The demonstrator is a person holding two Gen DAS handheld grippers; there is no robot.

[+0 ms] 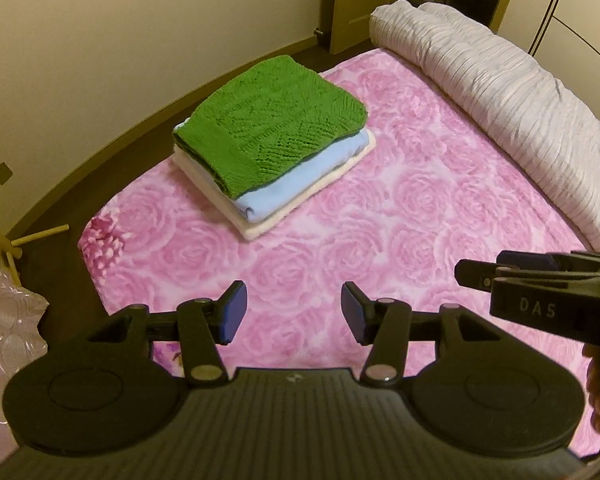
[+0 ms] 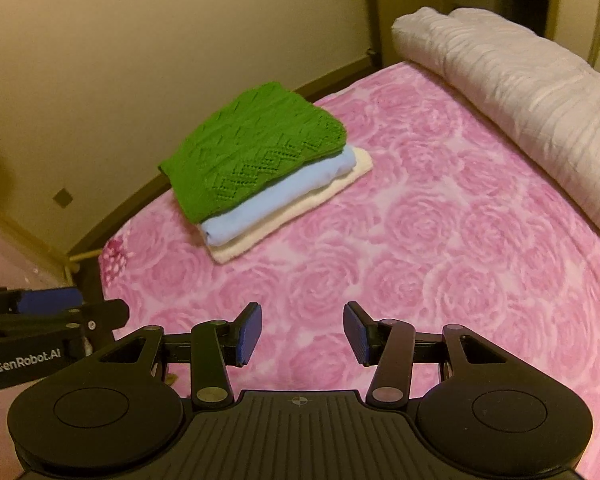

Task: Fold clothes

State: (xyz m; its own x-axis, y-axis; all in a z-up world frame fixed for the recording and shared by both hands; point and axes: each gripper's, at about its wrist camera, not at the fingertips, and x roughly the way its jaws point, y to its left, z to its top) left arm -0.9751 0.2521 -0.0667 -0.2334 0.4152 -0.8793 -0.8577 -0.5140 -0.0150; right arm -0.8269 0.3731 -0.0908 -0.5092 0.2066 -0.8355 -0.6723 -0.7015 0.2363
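A stack of folded clothes lies on the pink rose-patterned bed cover (image 1: 380, 216) (image 2: 420, 240): a green knit sweater (image 1: 268, 132) (image 2: 248, 148) on top, a light blue garment (image 1: 300, 184) (image 2: 276, 200) under it, a cream one (image 1: 292, 212) (image 2: 284, 228) at the bottom. My left gripper (image 1: 294, 312) hovers open over bare cover, well short of the stack, nothing between its blue pads. My right gripper (image 2: 302, 334) is likewise open and empty. Each gripper shows at the edge of the other's view: the right gripper's fingers (image 1: 500, 272) at the right, the left gripper's fingers (image 2: 52, 312) at the left.
A rolled pale quilt (image 1: 500, 92) (image 2: 520, 92) lies along the bed's far right side. A beige wall (image 1: 100, 60) and dark floor strip (image 1: 80, 192) border the bed on the left. A wooden stand's legs (image 1: 28, 240) and a pale shiny fabric (image 1: 4, 328) sit at lower left.
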